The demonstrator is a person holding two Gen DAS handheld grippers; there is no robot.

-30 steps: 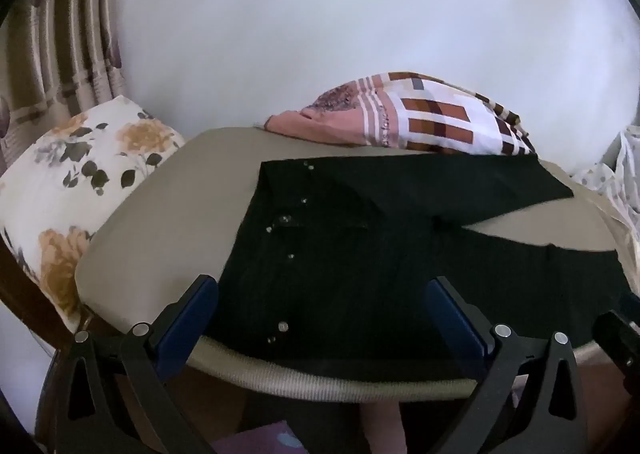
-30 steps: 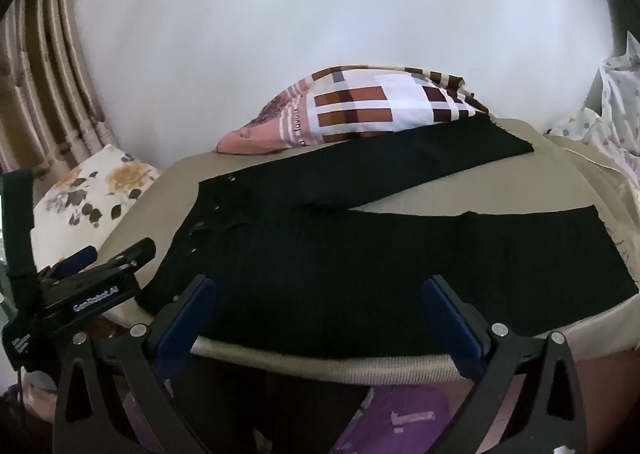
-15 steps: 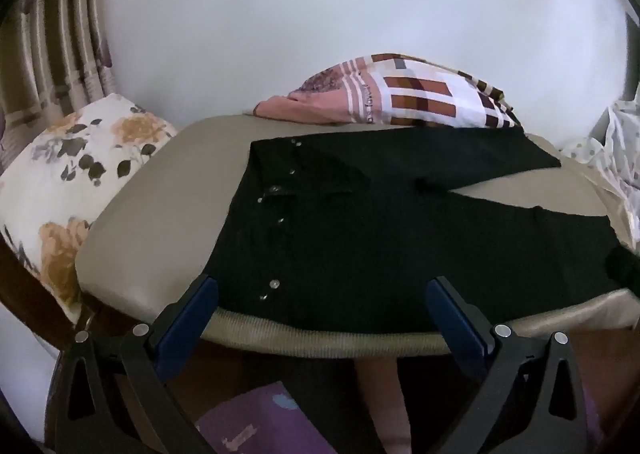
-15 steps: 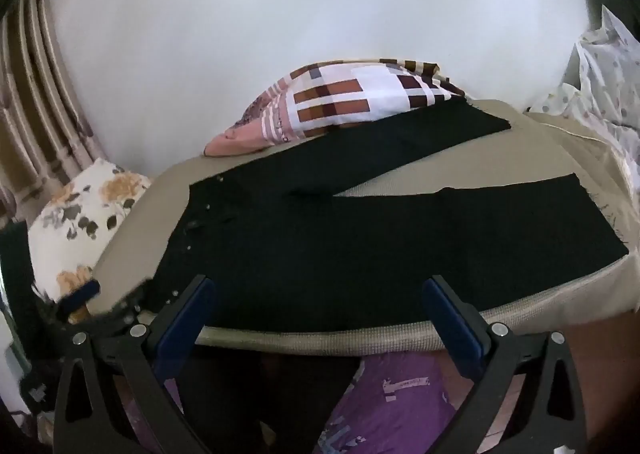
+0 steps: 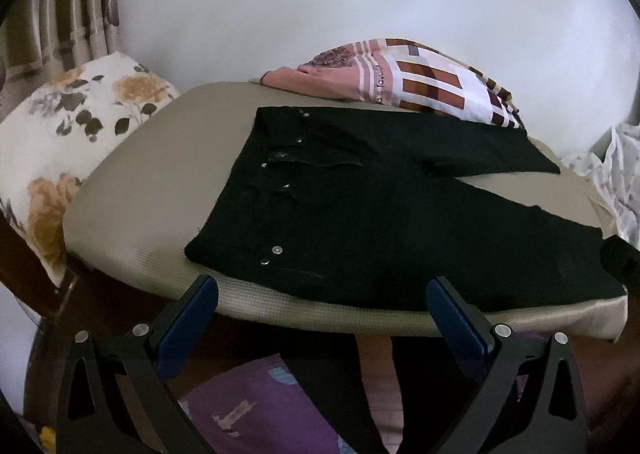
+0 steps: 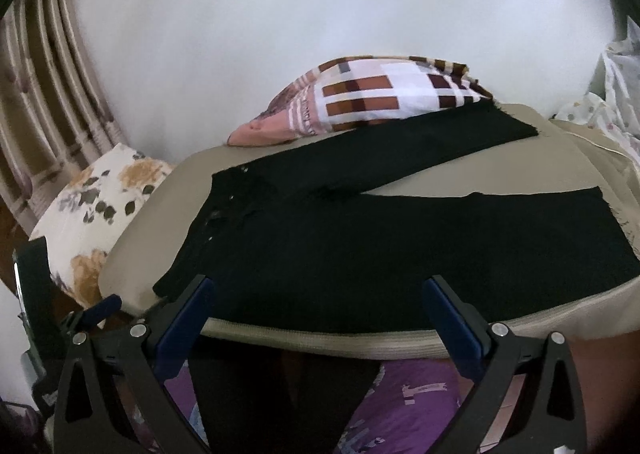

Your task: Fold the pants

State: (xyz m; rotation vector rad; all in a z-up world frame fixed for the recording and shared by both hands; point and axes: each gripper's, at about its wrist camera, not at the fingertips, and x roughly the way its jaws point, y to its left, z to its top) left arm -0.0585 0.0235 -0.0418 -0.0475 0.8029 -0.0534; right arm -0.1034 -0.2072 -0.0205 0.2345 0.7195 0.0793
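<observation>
Black pants (image 5: 380, 210) lie spread flat on a beige padded surface (image 5: 160, 174), waistband with metal studs to the left, both legs running right and splayed apart. In the right wrist view the same pants (image 6: 380, 238) show both leg ends, the far leg angled up toward a patterned pillow. My left gripper (image 5: 322, 290) hangs open just short of the near edge, by the waist part. My right gripper (image 6: 320, 290) is open too, off the near edge at the near leg. Neither touches the cloth. The left gripper's tip (image 6: 100, 304) shows at the lower left of the right wrist view.
A checked pink-and-brown pillow (image 5: 408, 82) lies at the far edge, touching the far leg. A floral pillow (image 5: 68, 142) sits to the left, spotted white cloth (image 6: 616, 94) to the right. A white wall is behind. A person's purple-patterned clothing (image 6: 400, 406) shows below the edge.
Both grippers have drawn back and upward from the surface, so the near edge and more of the pants show. The pants have not moved.
</observation>
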